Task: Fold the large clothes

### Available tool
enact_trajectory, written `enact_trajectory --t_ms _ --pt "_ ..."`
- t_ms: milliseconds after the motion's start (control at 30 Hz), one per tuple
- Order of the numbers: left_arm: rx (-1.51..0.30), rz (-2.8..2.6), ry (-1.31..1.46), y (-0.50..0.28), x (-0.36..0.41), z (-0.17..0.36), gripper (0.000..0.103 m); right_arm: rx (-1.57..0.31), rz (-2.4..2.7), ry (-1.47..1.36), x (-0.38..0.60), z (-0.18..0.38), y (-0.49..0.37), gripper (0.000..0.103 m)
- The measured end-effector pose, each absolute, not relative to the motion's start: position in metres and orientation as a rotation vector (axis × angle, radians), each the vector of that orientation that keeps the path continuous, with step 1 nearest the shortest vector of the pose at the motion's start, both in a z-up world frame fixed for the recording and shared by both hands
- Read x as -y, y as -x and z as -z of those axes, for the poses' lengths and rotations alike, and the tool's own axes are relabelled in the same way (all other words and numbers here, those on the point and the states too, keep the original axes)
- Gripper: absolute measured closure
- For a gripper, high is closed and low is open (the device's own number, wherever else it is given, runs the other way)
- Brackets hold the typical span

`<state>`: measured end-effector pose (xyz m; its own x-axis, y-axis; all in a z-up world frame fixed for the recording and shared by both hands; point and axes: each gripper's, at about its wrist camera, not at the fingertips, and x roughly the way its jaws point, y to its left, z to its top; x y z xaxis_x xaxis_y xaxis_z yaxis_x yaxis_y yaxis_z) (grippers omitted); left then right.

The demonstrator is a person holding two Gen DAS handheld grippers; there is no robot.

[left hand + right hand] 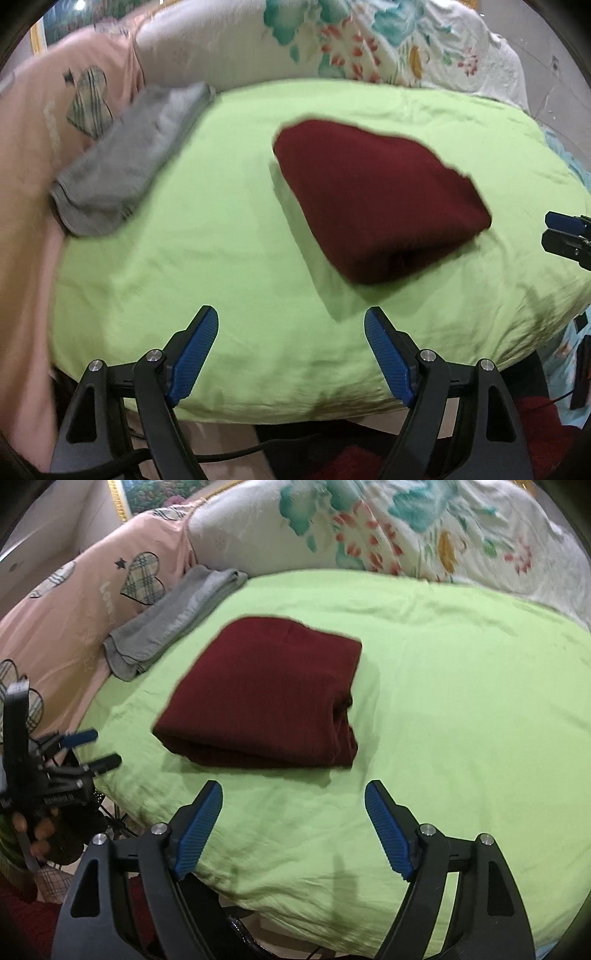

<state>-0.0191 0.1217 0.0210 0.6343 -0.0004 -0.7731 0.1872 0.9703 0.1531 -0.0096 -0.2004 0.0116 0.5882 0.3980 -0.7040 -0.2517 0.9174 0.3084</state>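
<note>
Blue-padded left tool [291, 325] and right tool [293, 799] both hang with jaws spread and nothing between them, over the bed's [443, 701] near edge. Beyond, the maroon garment [266, 701] lies folded mid-bed, apart from both. Judged complete: withdraw without snagging it. A folded grey garment [173, 620] lies at the far-left edge.

Dark red garment [266, 701], folded, on green sheet [443, 701]
</note>
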Motion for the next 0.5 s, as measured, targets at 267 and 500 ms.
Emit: enact_trajectory --t_ms 267,500 --pt "-0.742 0.064 -0.226 0.028 -0.120 -0.062 0.002 -0.810 -0.446 -0.129 0.189 -0.038 0.017 0.000" --pt "-0.835 0.050 -0.191 0.012 -0.114 -0.019 0.002 -0.853 -0.442 -0.159 0.177 -0.008 0.009 0.000"
